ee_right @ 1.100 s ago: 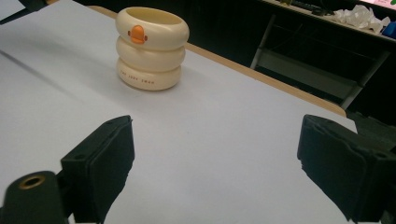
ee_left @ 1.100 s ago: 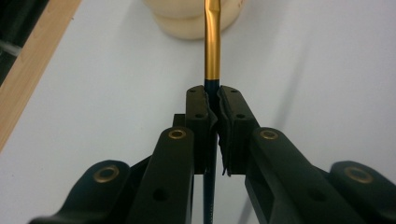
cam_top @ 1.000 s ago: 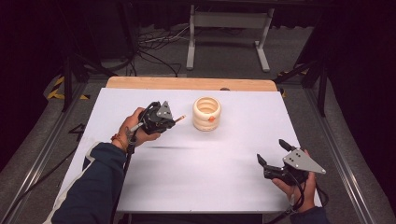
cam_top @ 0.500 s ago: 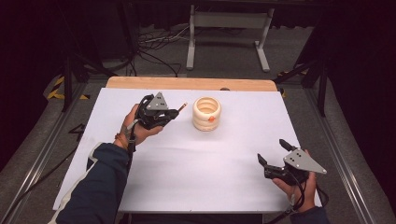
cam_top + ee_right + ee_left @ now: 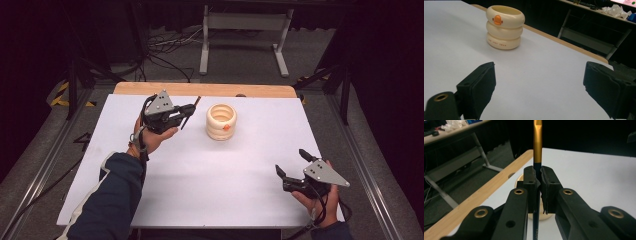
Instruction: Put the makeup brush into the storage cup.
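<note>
The left gripper [image 5: 186, 111] is held above the table [image 5: 200, 200] near its far edge, left of centre, its jaws pinching a thin pen [image 5: 537, 147] with a gold upper shaft and a dark lower part. In the left gripper view the pen rises upright between the pads. The pen's tip slants up toward the cream holder [image 5: 221, 121], a stack of three rings with an orange mark, which stands near the middle of the far edge, just beside that gripper. The right gripper [image 5: 292, 167] rests near the table's near right corner, its jaws spread wide and holding nothing.
</note>
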